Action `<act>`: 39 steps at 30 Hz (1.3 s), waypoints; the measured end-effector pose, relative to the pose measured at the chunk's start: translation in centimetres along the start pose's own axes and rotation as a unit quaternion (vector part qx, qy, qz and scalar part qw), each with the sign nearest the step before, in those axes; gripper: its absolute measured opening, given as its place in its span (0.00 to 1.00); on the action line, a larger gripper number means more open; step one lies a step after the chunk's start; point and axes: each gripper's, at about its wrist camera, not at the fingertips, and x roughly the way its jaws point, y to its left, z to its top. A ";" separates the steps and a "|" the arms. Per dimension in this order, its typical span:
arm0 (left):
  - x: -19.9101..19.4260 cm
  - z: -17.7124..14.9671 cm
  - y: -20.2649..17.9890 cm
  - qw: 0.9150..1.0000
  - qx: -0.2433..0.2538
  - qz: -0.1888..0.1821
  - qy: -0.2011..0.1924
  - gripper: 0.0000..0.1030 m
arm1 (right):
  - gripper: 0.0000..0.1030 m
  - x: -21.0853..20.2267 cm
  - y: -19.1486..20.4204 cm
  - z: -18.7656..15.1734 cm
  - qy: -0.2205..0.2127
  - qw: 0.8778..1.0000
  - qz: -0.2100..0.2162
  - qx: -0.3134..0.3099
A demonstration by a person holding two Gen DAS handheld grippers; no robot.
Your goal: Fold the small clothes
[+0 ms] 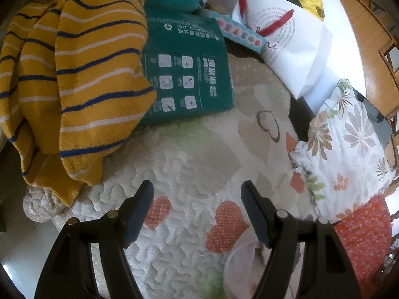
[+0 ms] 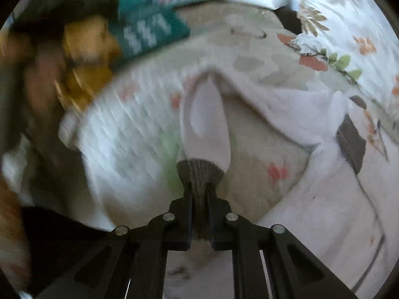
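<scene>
Right tool (image 2: 199, 191) clamped on grey cuff of white sock (image 2: 207, 129), which extends ahead of it over the bed quilt (image 2: 124, 114). Left tool (image 1: 197, 194) apart, empty. Folding barely begun; striped sweater (image 1: 82, 74) unfolded.

Soft daylight lit both views evenly, with faint shadows. The left wrist view was sharp, its floor (image 1: 15, 256) glaring white at the lower left. The right wrist view was smeared by motion blur, worst on the left side. Fisheye bending curved both edges into dark corners.
</scene>
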 end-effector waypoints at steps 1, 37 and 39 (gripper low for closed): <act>0.1 0.0 -0.1 1.000 0.001 -0.002 0.001 0.69 | 0.10 -1.7 -0.2 0.8 -0.017 1.000 0.017 0.014; 5.6 -9.7 -16.1 0.982 0.165 -0.026 0.086 0.71 | 0.44 0.9 -14.5 7.2 -0.026 0.990 -0.140 -0.005; 5.8 -9.6 -16.2 0.982 0.167 -0.023 0.085 0.71 | 0.44 3.2 -14.5 8.5 -0.015 0.988 -0.152 -0.024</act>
